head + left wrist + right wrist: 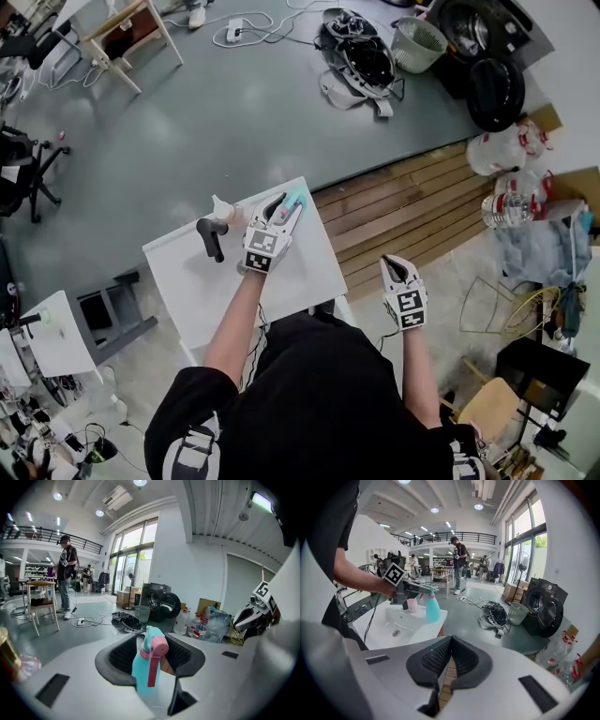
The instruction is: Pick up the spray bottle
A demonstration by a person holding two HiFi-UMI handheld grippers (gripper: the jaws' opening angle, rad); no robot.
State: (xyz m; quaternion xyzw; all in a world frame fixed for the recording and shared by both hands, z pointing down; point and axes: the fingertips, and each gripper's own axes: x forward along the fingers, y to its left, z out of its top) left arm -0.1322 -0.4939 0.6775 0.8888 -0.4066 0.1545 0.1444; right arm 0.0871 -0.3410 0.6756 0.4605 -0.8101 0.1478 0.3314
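A teal spray bottle with a pink trigger stands upright at the far edge of the white sink top. My left gripper reaches over the top, and its pads sit against both sides of the bottle. From the left gripper view, the left gripper has the bottle filling the gap between its jaws. The right gripper view shows the bottle under the left gripper. My right gripper hangs off the right side of the sink top over the floor, and the right gripper is shut and empty.
A black tap and a pinkish cup stand left of the bottle. Beyond are wooden planks, water jugs, a mesh bin, a washing machine and a pile of bags. People stand in the distance.
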